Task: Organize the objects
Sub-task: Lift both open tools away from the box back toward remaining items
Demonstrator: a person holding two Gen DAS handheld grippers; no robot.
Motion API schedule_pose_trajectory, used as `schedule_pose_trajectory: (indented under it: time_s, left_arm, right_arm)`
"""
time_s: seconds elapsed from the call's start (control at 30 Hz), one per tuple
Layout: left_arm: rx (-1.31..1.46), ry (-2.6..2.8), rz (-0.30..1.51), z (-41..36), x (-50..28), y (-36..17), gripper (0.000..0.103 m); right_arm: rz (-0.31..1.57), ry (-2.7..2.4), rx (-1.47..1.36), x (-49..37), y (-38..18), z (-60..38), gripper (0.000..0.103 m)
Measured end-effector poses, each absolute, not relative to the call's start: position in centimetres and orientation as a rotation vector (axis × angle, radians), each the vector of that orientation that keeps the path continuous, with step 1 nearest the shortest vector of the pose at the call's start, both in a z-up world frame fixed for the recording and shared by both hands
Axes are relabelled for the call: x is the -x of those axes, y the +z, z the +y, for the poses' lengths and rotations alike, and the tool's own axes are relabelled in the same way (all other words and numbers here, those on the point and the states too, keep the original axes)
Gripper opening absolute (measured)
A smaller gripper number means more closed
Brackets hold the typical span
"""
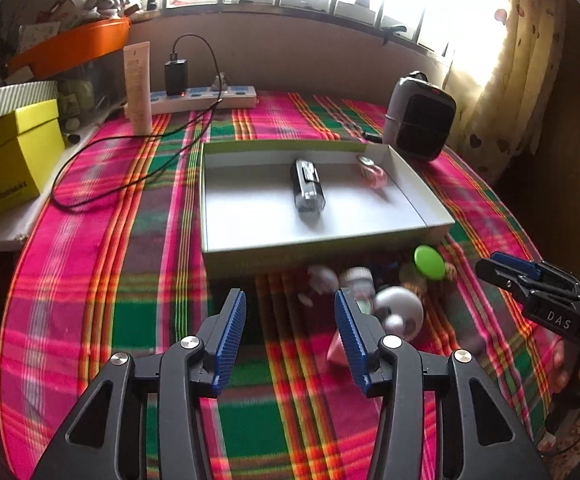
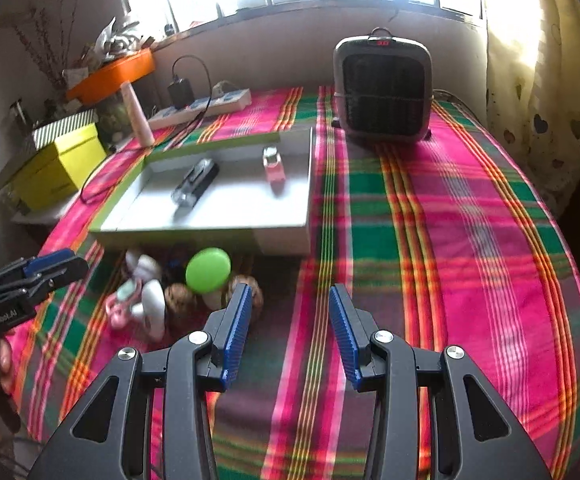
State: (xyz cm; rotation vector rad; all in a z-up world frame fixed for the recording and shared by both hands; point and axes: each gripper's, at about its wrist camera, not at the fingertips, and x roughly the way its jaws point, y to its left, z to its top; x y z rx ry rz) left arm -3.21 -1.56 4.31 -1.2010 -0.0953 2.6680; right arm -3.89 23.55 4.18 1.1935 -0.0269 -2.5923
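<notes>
My left gripper and right gripper both have wide, empty fingers, and the round green plastic lid lies at 11 o'clock of my right fingers, just before the shallow white cardboard tray.

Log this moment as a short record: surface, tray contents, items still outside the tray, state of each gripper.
surface: plaid cloth
tray: shallow white box, green outer wall
in tray: black and silver device; small pink toy car
outside tray: cluster by its near wall, including a green disc, a white round object and brown balls
left gripper: open, empty, above the cloth beside the cluster
right gripper: open, empty, to the right of the cluster
background: heater; power strip
</notes>
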Motion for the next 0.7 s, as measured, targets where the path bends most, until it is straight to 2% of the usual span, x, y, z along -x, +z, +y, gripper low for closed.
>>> schedule_pose_trajectory:
  time_s: [0.47,0.5,0.57,0.7]
  left_arm:
    - [1.257,2.632,-0.054,-0.5,0.6,1.8,0.051]
    - [1.256,2.625,-0.055,-0.4,0.6,1.7,0.052]
    - [1.260,2.617,-0.056,-0.2,0.6,1.6,0.052]
    - [1.269,2.604,-0.048,0.2,0.8,1.3,0.052]
  right_arm:
    - [0.035,-2.549,-1.270,1.8,1.8,23.3,0.042]
    - [0.037,-2.548,-1.267,1.7,1.8,23.2,0.043]
    - [0.047,-2.543,-1.262,1.6,1.8,23.2,0.051]
    - [0.122,-2.554,-1.262,1.8,1.7,22.8,0.053]
